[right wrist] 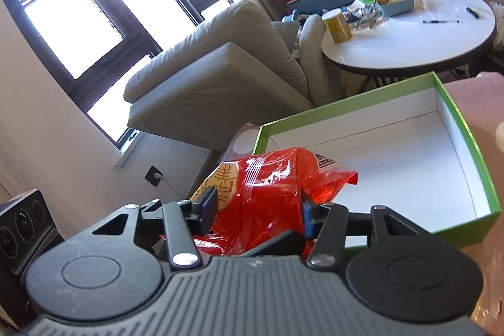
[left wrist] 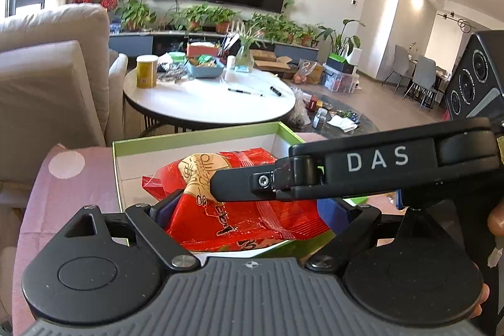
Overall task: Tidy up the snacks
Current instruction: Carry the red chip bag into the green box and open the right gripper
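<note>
While the left gripper (left wrist: 252,210) clamps the red snack bag (left wrist: 239,210), the right gripper (right wrist: 256,210) clamps it too. The bag hangs over the green box (right wrist: 466,128).

red snack bag (right wrist: 267,197) | crinkled, clamped | above green box (right wrist: 456,115)

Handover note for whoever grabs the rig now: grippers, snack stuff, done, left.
Left gripper: shut on the red snack bag.
Right gripper: shut on the same bag, from the other side.
Both hold the bag over the near edge of the green box, which looks otherwise empty.
Done: bag picked up.
Left: lower it into the box, release. More snacks sit in the blue bin on the round table.
</note>
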{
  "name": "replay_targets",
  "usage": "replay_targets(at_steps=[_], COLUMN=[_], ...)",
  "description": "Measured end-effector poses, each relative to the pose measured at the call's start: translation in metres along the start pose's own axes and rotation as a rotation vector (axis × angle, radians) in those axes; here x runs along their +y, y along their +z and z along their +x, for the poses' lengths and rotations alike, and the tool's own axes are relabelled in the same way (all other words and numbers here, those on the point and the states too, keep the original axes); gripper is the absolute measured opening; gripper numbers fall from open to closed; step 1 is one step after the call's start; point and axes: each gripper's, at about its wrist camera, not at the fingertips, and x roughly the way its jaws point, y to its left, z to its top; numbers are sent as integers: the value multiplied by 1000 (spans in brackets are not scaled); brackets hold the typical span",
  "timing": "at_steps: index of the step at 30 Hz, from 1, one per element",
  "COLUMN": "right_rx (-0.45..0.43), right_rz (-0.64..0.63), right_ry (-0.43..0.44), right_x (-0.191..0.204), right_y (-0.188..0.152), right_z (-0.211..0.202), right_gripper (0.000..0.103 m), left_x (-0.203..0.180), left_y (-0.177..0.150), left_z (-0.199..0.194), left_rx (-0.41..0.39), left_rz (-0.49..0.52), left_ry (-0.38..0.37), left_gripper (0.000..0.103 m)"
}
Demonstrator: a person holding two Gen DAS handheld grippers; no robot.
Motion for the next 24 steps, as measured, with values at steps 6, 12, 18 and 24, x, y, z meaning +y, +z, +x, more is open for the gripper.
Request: replay_targets(at_steps=[6, 12, 18, 24], right_rx=[20, 32, 69, -7], right_rz=[34, 58, 99, 70], right_ry=[7, -3, -38, -76], right_x=[-14, -24, -32, -21], right_y=[1, -3, -17, -20], right_z=[24, 35, 41, 15], right_gripper=[63, 63, 67, 70], left_x=[14, 23, 33, 30], left_y=[-2, -12, -23, -26], left_z=[21, 31, 18, 3], left_rx=[29, 56, 45, 25], left_rz=[-1, -18, -66, -61], left_ry=[7, 2, 17, 41], left_gripper=[87, 87, 88, 88])
